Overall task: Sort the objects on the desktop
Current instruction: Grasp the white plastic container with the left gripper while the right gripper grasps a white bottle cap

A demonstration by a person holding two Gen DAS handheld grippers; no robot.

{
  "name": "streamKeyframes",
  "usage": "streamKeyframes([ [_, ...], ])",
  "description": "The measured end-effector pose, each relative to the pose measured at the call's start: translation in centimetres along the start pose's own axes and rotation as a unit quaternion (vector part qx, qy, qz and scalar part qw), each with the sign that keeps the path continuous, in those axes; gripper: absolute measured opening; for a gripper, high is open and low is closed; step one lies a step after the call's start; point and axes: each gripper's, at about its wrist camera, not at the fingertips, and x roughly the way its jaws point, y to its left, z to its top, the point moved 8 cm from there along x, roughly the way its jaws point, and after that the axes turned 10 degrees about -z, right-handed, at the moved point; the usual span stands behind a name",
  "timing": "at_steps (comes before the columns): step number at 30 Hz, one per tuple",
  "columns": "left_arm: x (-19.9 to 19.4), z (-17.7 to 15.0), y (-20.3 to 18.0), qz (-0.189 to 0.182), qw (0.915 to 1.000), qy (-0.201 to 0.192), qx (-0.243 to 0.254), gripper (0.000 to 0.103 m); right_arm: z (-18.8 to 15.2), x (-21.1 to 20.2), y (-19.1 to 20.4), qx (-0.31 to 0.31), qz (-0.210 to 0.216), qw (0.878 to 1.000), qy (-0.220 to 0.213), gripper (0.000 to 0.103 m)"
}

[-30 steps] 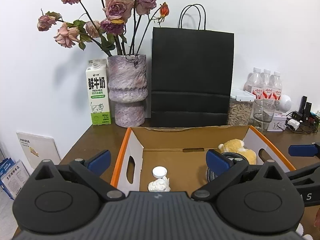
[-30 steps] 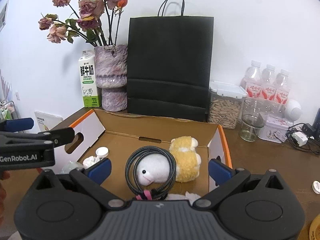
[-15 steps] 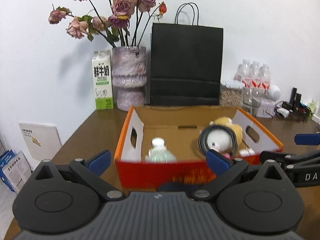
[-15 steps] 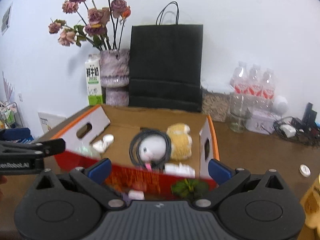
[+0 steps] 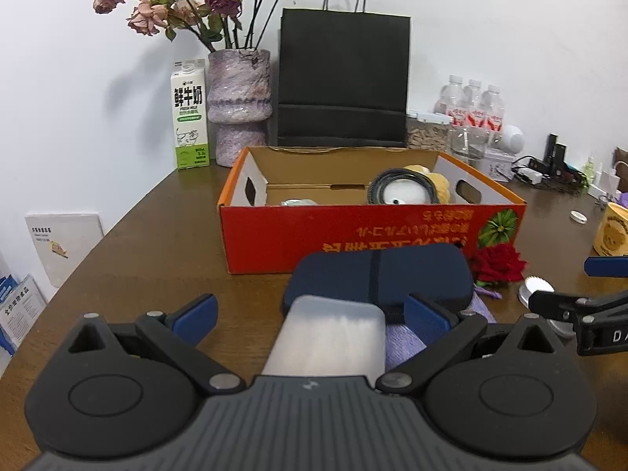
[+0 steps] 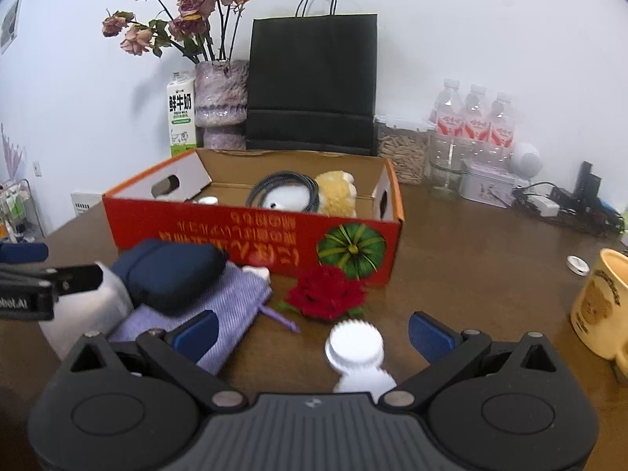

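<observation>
Listing your desk largest first: brown table [image 5: 157,243]; black paper bag [image 5: 343,82] at the wall; red cardboard box [image 5: 373,231] mid-table, holding a plush sheep [image 6: 333,196] ringed by a coiled cable [image 5: 404,190] and a small bottle [image 5: 298,203]. Just before the box you have a navy zip case [image 5: 376,278] lying on a purple cloth pouch [image 6: 219,306], a frosted white container [image 5: 329,337] touching the case, and a red fabric rose [image 6: 325,292]. A yellow mug [image 6: 600,302] stands well to the right. Your left gripper [image 5: 310,314] is spread wide, holding nothing, the frosted container between its fingers. Your right gripper [image 6: 312,329] is likewise released, a white ridged-cap bottle [image 6: 355,347] between its fingers, untouched
</observation>
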Motion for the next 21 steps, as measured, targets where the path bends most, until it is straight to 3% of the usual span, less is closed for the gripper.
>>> streamKeyframes([
  [9,-0.5,-1.4,-0.8,-0.009,0.9998,0.003,0.018,0.103,-2.5,-1.3,-1.2,0.004,0.000,1.000,0.016,0.103],
  [21,1.0,-2.4,0.0,0.003,0.9996,0.027,0.001,0.103,-3.5,0.9,-2.9,0.060,0.001,0.997,0.052,0.103],
])
